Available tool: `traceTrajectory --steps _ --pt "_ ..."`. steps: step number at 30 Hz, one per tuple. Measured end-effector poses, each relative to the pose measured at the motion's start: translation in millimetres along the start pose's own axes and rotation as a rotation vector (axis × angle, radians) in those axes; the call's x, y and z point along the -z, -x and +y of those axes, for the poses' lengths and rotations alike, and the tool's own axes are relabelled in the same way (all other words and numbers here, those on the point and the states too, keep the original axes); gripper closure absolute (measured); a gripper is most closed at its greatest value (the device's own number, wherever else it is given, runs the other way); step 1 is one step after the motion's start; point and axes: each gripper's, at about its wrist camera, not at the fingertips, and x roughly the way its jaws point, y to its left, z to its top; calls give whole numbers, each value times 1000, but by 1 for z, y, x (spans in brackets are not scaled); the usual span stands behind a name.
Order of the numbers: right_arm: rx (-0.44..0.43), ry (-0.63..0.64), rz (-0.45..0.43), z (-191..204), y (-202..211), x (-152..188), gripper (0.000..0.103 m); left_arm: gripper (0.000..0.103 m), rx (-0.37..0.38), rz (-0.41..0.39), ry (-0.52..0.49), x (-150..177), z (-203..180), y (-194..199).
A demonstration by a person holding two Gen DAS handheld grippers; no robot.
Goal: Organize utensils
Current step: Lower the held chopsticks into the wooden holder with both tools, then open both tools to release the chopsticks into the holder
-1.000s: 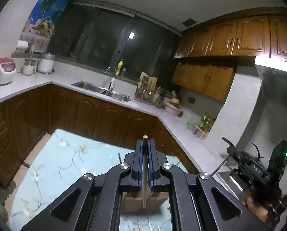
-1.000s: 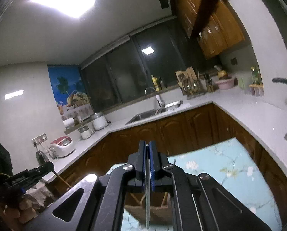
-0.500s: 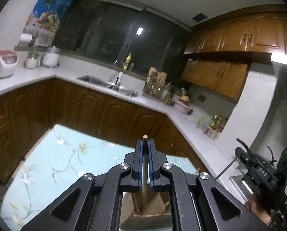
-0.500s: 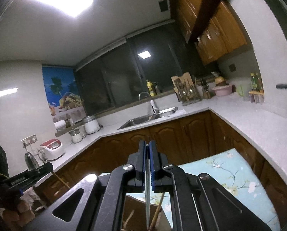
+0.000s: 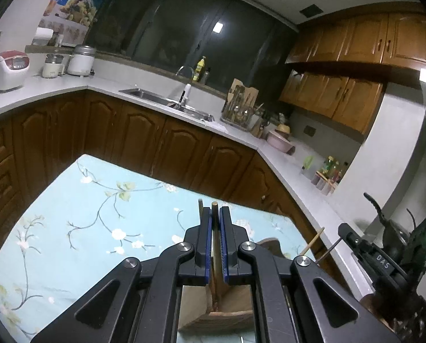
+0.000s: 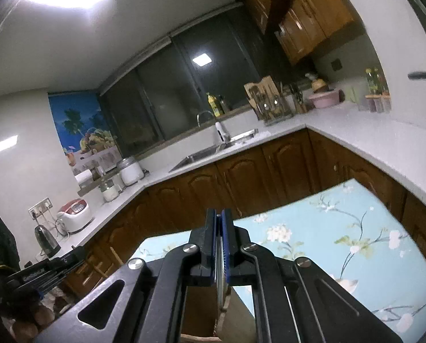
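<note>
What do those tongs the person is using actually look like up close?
Both are black. The left tongs have two angular arms with triangular cut-outs and silver round bolts, ending in narrow upright fingers lined with blue pads. The right tongs are built the same. Seen from the left camera, the right one's body carries white lettering and a small green light.

Lettering "DAS", white on the black handheld gripper body [image 5: 384,264] (right hand's, left wrist view); nothing else legible.

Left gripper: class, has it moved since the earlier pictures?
Yes. The left gripper has dropped toward the floral tablecloth; the sink now sits higher in view.
</note>
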Motion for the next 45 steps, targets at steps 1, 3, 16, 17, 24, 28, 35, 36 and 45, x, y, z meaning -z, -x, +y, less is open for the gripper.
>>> traceTrajectory --steps 1,3,16,17,24,28,35,36,45 --pt "-1 -10 11 -2 -3 3 100 99 -2 6 -4 0 -1 -3" --pt "1 -17 24 -3 -5 6 100 99 -4 18 -8 0 -1 -7" --pt "8 -34 70 -8 -12 12 99 99 2 43 -30 3 1 -7" --pt "3 -41 71 -8 -12 12 99 99 1 46 -32 4 0 -8" --pt "-4 -49 85 -7 -14 13 95 97 -9 64 -32 3 -2 -11" --pt "-3 -49 86 -6 -14 13 94 90 -11 71 -23 3 -2 -11" --pt "4 -64 91 -7 -12 14 83 80 -25 71 -24 -1 -6 -8" --pt "4 -67 92 -7 -11 14 79 77 -25 72 -25 -2 -7 -8" --pt "-5 -67 91 -6 -8 13 72 66 -25 71 -24 -3 -10 -2"
